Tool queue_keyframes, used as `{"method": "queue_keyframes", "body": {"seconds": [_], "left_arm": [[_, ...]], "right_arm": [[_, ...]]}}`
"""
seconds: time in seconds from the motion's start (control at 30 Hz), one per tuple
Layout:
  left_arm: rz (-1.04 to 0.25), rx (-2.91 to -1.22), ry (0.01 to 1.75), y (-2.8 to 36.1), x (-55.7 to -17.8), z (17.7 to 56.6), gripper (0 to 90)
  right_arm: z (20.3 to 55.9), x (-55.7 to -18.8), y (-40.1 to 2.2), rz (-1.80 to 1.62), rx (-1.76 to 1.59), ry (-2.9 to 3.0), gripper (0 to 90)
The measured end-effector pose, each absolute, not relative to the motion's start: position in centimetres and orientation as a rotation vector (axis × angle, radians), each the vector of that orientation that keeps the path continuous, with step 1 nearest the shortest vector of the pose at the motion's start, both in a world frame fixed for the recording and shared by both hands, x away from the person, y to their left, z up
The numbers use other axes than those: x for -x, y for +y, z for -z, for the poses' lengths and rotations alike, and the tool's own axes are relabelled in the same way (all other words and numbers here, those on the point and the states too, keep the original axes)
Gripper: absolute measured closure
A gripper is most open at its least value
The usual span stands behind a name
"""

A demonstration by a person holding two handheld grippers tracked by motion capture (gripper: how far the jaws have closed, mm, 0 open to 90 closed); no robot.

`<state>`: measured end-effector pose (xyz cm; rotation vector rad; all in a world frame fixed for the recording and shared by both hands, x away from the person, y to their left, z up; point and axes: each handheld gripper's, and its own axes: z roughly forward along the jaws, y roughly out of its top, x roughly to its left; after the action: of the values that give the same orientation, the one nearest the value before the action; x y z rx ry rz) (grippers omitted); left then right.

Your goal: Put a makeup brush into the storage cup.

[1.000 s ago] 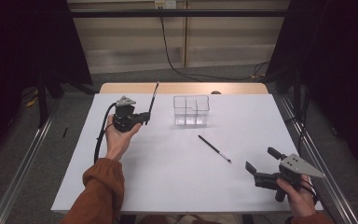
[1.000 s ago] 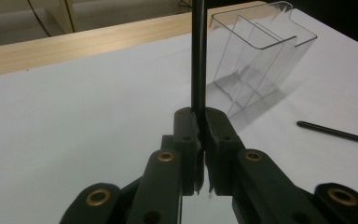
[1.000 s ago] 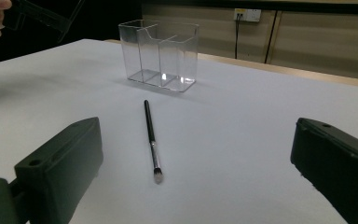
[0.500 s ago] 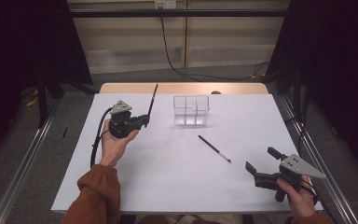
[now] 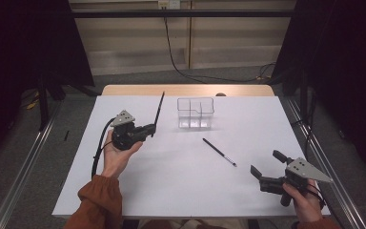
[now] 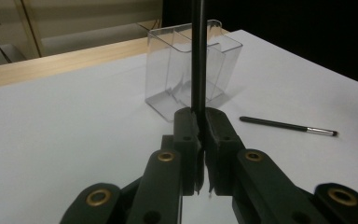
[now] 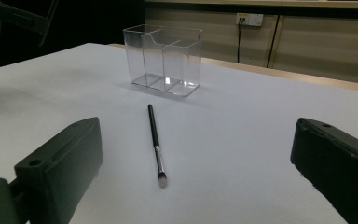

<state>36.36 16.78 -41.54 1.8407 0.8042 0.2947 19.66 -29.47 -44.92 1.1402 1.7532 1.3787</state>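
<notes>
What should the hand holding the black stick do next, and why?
Probably carry it over the clear holder and tip it in. The left gripper is shut on the thin black brush, upright, beside the holder, whose compartments look empty. Another brush lies on the table.

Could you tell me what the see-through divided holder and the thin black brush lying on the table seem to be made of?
The clear, divided rectangular holder looks like glossy, rigid transparent plastic, perhaps acrylic: the table shows through its walls and its edges catch light. The thin black brush with a silvery collar lying on the white table seems to have a smooth dark handle of plastic or lacquered wood, a shiny, likely metal ferrule, and a small soft tip.
</notes>
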Motion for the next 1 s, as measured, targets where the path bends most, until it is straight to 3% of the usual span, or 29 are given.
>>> {"method": "queue_keyframes", "body": {"seconds": [1.0], "left_arm": [[-0.2, -1.839, 0.654, 14.7, -32.1, 42.6, 84.0]], "right_arm": [[43.8, -19.9, -27.4, -1.507, -1.021, 1.843, 1.9]]}}
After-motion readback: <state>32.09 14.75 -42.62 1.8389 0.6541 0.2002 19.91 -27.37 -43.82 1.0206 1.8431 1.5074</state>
